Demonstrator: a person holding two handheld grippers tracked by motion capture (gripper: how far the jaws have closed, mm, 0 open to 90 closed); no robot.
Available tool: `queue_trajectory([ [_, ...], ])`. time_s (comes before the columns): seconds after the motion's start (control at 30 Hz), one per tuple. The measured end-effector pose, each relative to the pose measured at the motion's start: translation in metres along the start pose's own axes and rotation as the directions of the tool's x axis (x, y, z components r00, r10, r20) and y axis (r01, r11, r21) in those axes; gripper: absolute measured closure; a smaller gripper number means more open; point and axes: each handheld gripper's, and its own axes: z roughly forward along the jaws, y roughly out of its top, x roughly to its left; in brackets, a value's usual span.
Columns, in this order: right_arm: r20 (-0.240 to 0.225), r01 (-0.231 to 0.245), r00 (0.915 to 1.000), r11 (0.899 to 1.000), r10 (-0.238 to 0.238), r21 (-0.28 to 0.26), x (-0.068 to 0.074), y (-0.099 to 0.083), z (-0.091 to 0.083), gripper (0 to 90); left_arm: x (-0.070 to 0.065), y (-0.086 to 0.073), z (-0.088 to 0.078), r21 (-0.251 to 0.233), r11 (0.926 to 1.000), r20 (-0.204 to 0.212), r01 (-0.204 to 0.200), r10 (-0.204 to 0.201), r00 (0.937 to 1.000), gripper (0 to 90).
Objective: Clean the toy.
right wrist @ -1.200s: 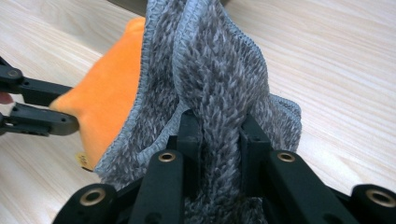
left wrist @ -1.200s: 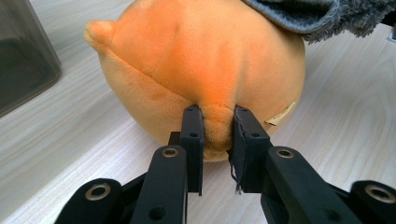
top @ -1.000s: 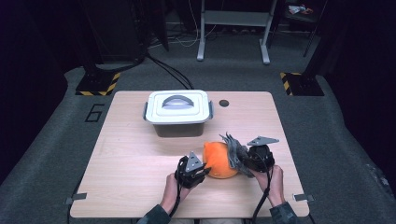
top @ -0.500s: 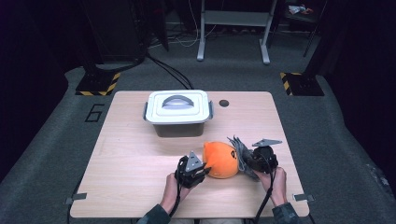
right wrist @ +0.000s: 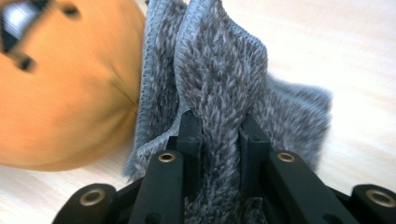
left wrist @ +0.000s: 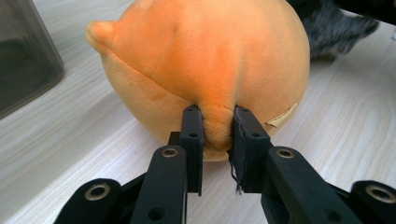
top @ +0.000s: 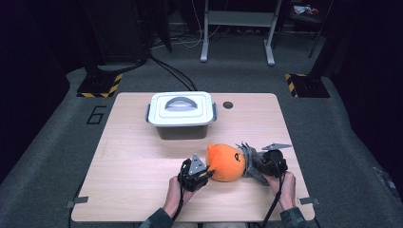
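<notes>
An orange plush ball (top: 226, 162) with a small black face mark lies on the wooden table (top: 133, 161) near its front edge. My left gripper (top: 202, 175) is at its left side, shut on a pinched fold of the orange plush (left wrist: 215, 126). A grey knitted cloth (top: 251, 159) lies against the ball's right side. My right gripper (top: 260, 166) is shut on a bunched fold of that grey cloth (right wrist: 219, 116), with the orange ball (right wrist: 65, 93) just to its left in the right gripper view.
A white lidded box (top: 180, 114) with a grey handle stands at the back middle of the table; its dark wall (left wrist: 23, 60) shows in the left gripper view. A small dark hole (top: 228, 105) lies to its right. A person's hands reach in from the front edge.
The right gripper has sunk and shifted right with the grey cloth. The orange ball has turned a little with it. The left gripper has kept its place.
</notes>
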Motion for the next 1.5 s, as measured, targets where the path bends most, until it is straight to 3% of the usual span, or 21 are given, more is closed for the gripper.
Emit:
queue_trajectory([
  [0.17,0.002,0.042,0.9991,0.996,-0.042,-0.076,0.006,0.016,-0.032,74.6,0.0,0.001,0.0,0.006,1.0,0.006,-0.003,0.003,1.0,75.8],
  [0.33,-0.018,0.07,0.9972,0.99,-0.073,-0.124,0.018,0.029,-0.048,74.6,0.0,0.001,-0.001,0.005,1.0,0.004,-0.006,0.005,1.0,75.8],
  [0.53,-0.076,0.106,0.9899,0.98,-0.12,-0.168,0.041,0.047,-0.061,74.5,-0.001,0.001,0.0,0.002,1.0,0.004,0.001,-0.001,1.0,75.8],
  [0.57,-0.101,0.121,0.985,0.977,-0.14,-0.175,0.049,0.051,-0.062,74.5,-0.001,0.001,0.0,0.0,1.0,0.004,0.002,-0.002,1.0,75.7],
  [0.67,-0.121,0.133,0.9802,0.975,-0.156,-0.179,0.057,0.056,-0.061,74.5,-0.001,0.001,0.0,-0.002,1.0,0.003,0.003,-0.003,1.0,75.7],
  [0.7,-0.145,0.145,0.9744,0.974,-0.171,-0.176,0.065,0.06,-0.058,74.4,-0.001,0.001,0.001,-0.007,1.0,-0.001,0.003,-0.003,1.0,75.7],
  [0.77,-0.152,0.146,0.9731,0.974,-0.173,-0.175,0.067,0.061,-0.056,74.4,-0.001,0.001,0.001,-0.007,1.0,-0.001,0.002,-0.002,1.0,75.7],
  [0.97,-0.193,0.184,0.9581,0.971,-0.212,-0.152,0.087,0.065,-0.036,74.3,-0.002,0.002,0.001,-0.008,1.0,-0.001,0.0,0.0,1.0,75.7],
  [1.2,-0.208,0.207,0.951,0.971,-0.228,-0.118,0.098,0.062,-0.017,74.0,-0.001,0.002,0.0,-0.003,0.9999,-0.001,-0.015,0.015,0.9999,75.6],
  [1.4,-0.14,0.272,0.9485,0.957,-0.284,-0.101,0.105,0.059,-0.007,74.2,-0.002,0.002,0.0,-0.004,1.0,0.001,-0.003,0.003,1.0,75.4],
  [1.5,-0.118,0.265,0.9543,0.96,-0.275,-0.094,0.106,0.057,-0.009,74.5,-0.002,0.001,0.001,-0.008,1.0,0.0,0.001,-0.001,1.0,75.4],
])
